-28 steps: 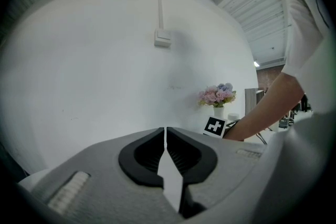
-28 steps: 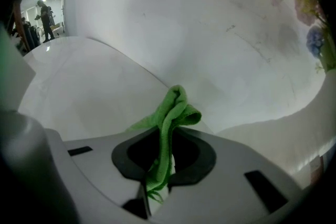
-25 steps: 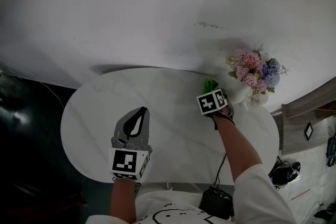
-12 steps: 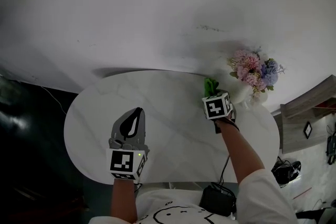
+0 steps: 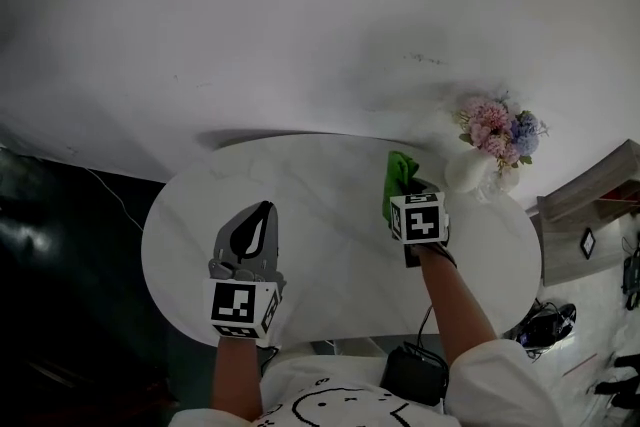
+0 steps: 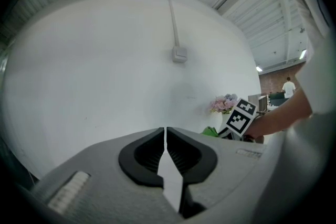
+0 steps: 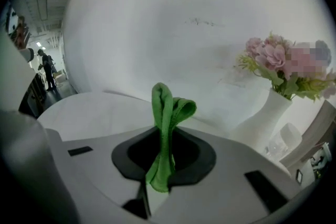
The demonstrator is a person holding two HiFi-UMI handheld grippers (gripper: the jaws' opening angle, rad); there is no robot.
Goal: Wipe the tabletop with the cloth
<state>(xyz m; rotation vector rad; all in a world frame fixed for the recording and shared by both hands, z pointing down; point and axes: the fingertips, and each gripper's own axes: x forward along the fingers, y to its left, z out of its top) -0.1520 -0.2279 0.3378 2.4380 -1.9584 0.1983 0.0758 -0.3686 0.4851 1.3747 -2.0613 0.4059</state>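
Green microfibre cloth (image 5: 400, 181) was pinched in the right gripper (image 5: 404, 205), jaws closed on a bunched fold of it. In the right gripper view the cloth (image 7: 167, 128) stood up between the jaws of that gripper (image 7: 165, 153) as a doubled loop, with its tail hanging down through the gap. It sat over the 1 o'clock part of the white marble-look oval tabletop (image 5: 330, 260), near the far edge. Could not tell whether any of it touched the surface.

Left gripper (image 5: 262, 220) was at about 8 o'clock on the table, well apart from the cloth. The left gripper view showed its jaws (image 6: 166, 150) closed together with nothing between them. It looked idle.

White vase (image 5: 466, 173) with pink and blue artificial flowers (image 5: 497, 127) stood at the table's 2 o'clock edge, just beside the cloth-holding gripper; same vase (image 7: 262, 124) was at 3 o'clock in the right gripper view.

Progress judgement: cloth was picked up and carried, so the grasp step was done. Wiping itself looked barely begun, or not begun. The cloth was bunched, not spread flat, and no wet streak or wiped track showed on the marble. Nearly the whole surface, from 12 round to 6 and the left half, looked left to cover. Vase was a knock risk on any pass at 2 o'clock.
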